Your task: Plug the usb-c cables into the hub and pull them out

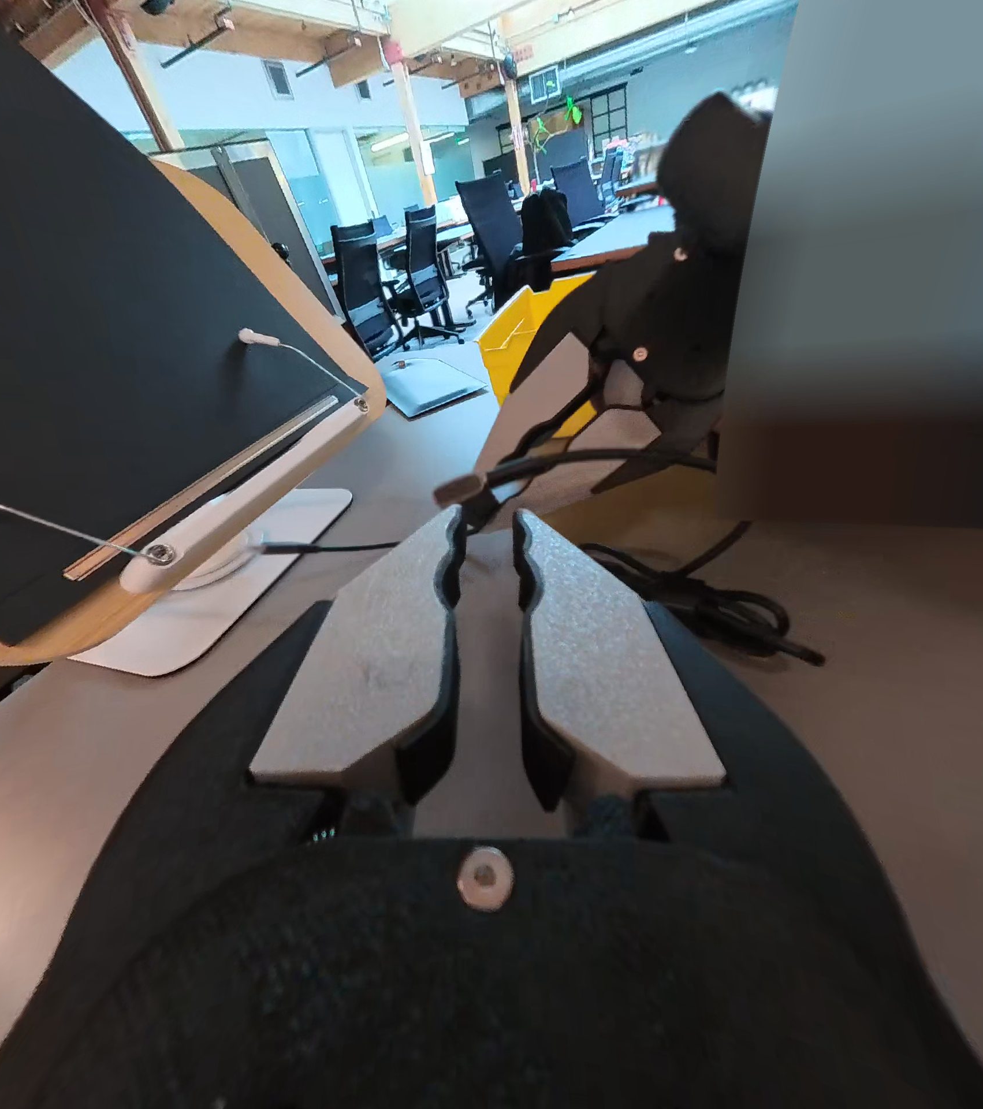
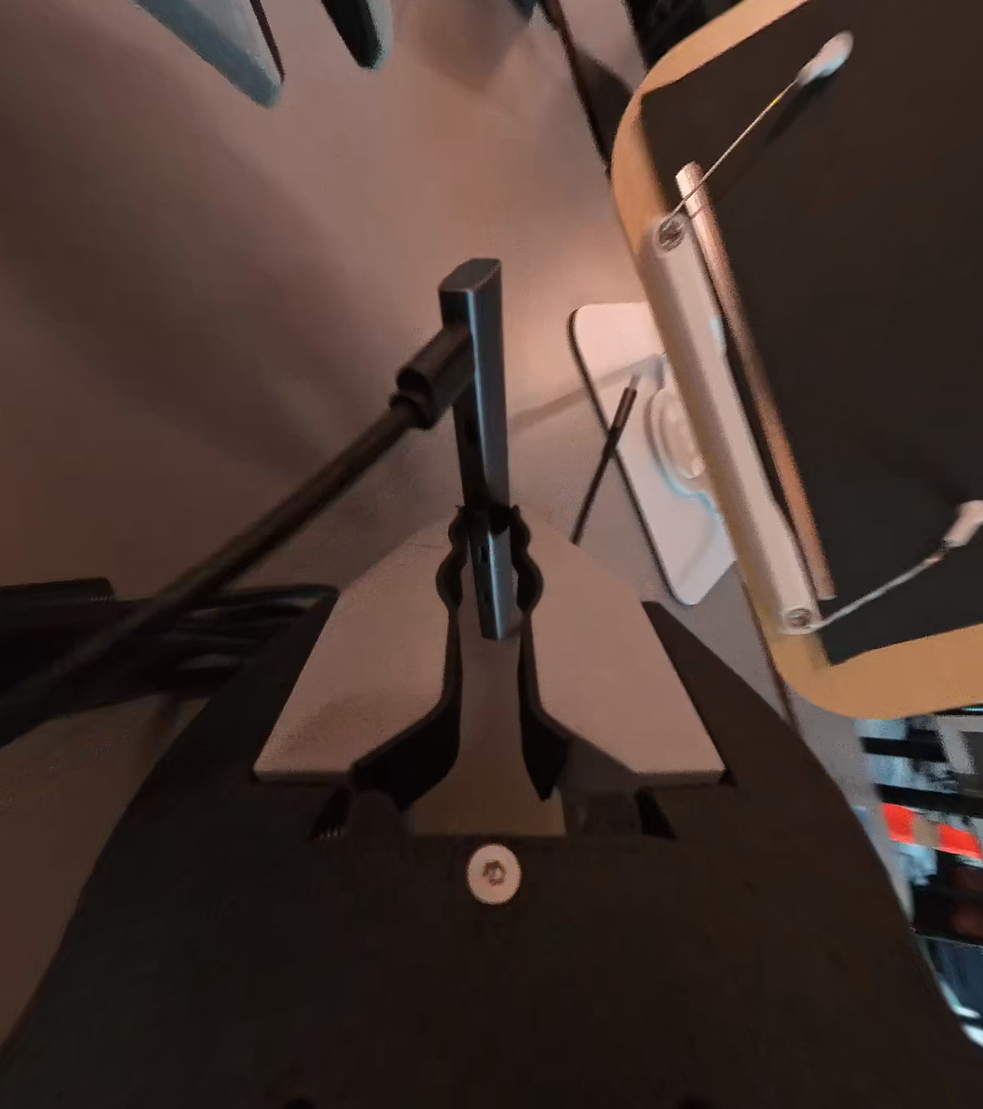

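My right gripper (image 2: 486, 522) is shut on one end of a slim grey metal hub (image 2: 480, 372), which sticks out forward from the jaws above the table. A black USB-C cable (image 2: 273, 522) is plugged into the hub's side near its far end and runs down to the left. In the left wrist view my left gripper (image 1: 488, 522) is open a little and empty, its tips just below the hub (image 1: 456, 487). The right gripper (image 1: 486, 501) reaches in there from the upper right, with the cable (image 1: 597, 459) trailing right.
A black, wood-edged panel on a white stand (image 1: 135, 372) leans at the left, its white base (image 1: 219, 612) on the grey table (image 1: 897, 720). A coiled black cable (image 1: 705, 606) lies at the right. A yellow bin (image 1: 507, 354) stands behind, and office chairs farther back. The tips of one gripper are about 11 cm away from the tips of the other.
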`<state>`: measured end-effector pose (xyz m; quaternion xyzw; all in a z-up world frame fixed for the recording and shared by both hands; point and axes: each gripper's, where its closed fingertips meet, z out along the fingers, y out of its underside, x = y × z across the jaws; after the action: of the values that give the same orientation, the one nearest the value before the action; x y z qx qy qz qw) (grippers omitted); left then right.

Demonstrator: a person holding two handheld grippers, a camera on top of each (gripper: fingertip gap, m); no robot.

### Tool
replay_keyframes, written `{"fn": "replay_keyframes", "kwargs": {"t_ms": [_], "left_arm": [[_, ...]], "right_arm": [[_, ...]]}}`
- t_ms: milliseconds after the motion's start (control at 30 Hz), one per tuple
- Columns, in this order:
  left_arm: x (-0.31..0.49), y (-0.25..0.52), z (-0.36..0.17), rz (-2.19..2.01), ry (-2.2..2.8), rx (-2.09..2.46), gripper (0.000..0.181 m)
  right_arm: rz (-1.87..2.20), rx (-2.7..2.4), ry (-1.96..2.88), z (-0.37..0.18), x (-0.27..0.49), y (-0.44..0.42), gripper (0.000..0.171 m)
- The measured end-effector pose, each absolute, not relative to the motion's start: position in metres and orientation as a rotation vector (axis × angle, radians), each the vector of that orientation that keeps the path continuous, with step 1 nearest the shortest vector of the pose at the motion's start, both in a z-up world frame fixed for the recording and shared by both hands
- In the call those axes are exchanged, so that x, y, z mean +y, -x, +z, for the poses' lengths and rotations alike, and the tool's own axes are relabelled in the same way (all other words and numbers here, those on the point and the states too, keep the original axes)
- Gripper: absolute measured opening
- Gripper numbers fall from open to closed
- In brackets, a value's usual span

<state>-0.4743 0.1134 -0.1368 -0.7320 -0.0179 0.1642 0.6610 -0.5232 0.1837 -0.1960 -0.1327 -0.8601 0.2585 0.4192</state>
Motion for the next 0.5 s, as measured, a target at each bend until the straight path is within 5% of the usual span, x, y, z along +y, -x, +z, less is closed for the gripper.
{"fn": "replay_keyframes", "kwargs": {"t_ms": [333,500], "left_arm": [[0.116,0.473,-0.143,0.445,1.69,-0.01,0.009],[0.116,0.476,-0.147,0.46,1.705,-0.018,0.007]], "right_arm": [[0.855,-2.348,0.568,-0.22,0.174,0.52,0.035],[1.026,-2.236,0.672,-0.195,0.176,0.528,0.064]]}}
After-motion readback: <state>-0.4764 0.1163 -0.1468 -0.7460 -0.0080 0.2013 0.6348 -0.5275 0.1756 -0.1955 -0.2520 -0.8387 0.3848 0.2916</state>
